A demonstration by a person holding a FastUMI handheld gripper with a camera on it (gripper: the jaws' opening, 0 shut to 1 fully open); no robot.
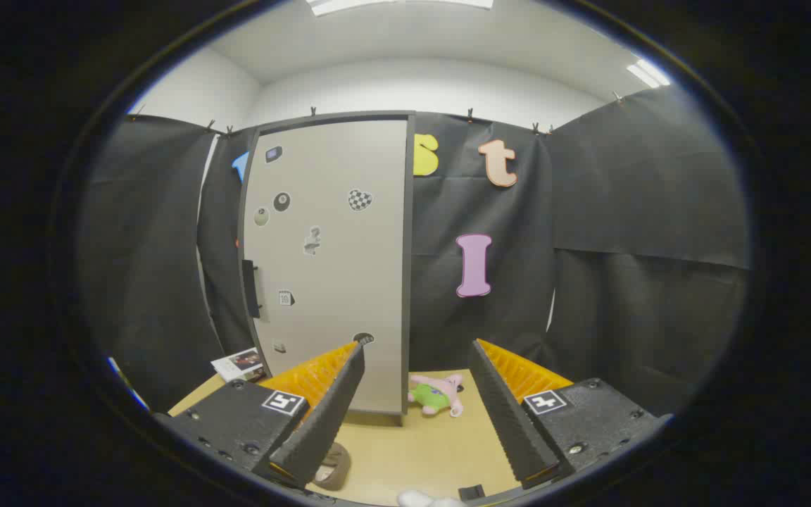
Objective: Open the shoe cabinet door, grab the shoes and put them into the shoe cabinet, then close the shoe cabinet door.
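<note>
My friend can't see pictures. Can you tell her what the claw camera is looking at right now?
A tall grey cabinet with stickers on its shut door stands on a tan table, just beyond the open, empty claw. A small pink and green plush toy lies on the table beside the cabinet, between and past the fingers.

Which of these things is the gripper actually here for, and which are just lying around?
For the job:
shoe cabinet, door shut
its door handle
gripper, fingers open, empty

Lying about:
plush toy on the table
booklet
door stickers
</note>
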